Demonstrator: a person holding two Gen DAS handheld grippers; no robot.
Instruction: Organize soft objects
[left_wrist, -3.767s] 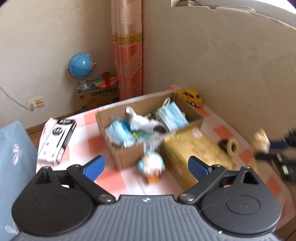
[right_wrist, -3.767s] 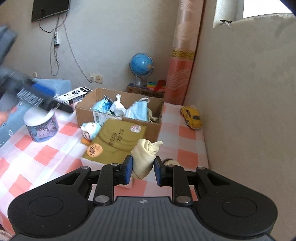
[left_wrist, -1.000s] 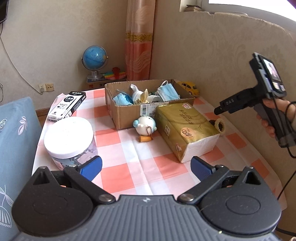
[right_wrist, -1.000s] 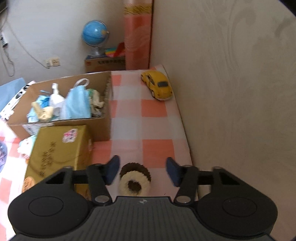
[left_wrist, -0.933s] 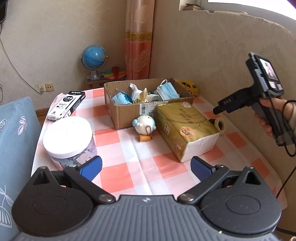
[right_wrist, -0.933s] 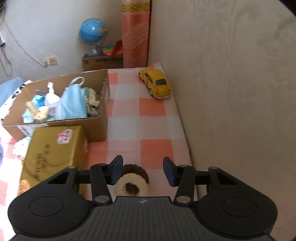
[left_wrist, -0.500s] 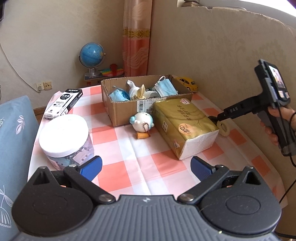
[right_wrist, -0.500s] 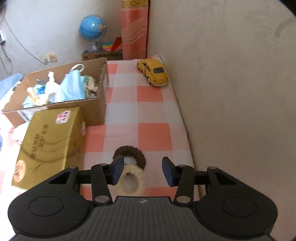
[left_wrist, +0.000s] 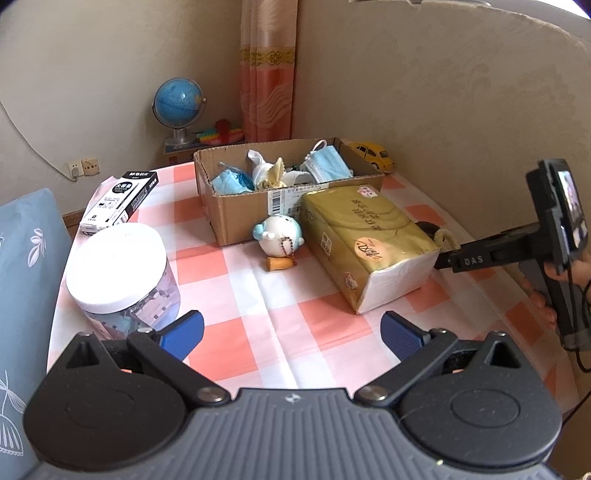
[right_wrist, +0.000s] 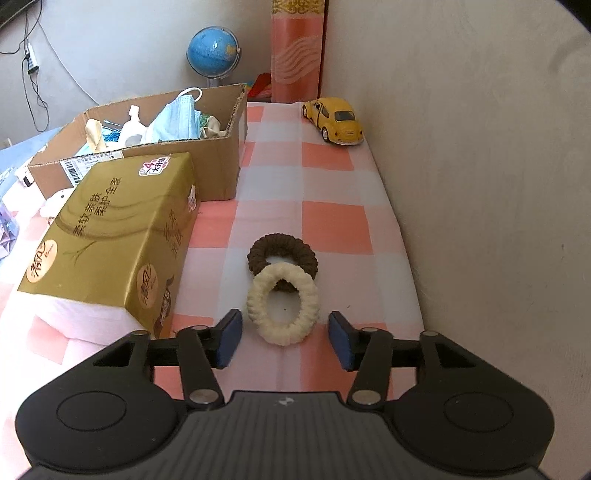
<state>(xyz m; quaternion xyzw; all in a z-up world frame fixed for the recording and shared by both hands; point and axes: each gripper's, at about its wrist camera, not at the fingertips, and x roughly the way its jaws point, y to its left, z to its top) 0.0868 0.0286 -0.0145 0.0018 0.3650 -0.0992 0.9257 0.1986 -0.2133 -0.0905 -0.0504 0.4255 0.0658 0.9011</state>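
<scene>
Two fuzzy hair ties lie on the checked cloth, a cream hair tie (right_wrist: 283, 309) overlapping a brown hair tie (right_wrist: 283, 251) behind it. My right gripper (right_wrist: 285, 339) hovers low over the near end of the cream one; its jaws are opening and touch nothing, with the cream ring's near edge just ahead of the gap. The cardboard box (right_wrist: 221, 162) (left_wrist: 236, 218) holds blue face masks (right_wrist: 177, 122) and pale cloth pieces. My left gripper (left_wrist: 291, 334) stands wide open over bare cloth. A round white-and-blue plush (left_wrist: 277, 240) sits in front of the box.
A gold tissue pack (right_wrist: 110, 236) (left_wrist: 369, 236) lies left of the hair ties. A yellow toy car (right_wrist: 334, 120) stands at the back by the wall (right_wrist: 480, 184). A white-lidded jar (left_wrist: 118, 273) and a black-and-white carton (left_wrist: 120, 201) sit at the left. A hand (left_wrist: 565, 273) holds the right gripper.
My right gripper sank toward the table and drew back, so both hair ties now show in front of it, and its jaws stand wider apart. The left gripper barely moved.
</scene>
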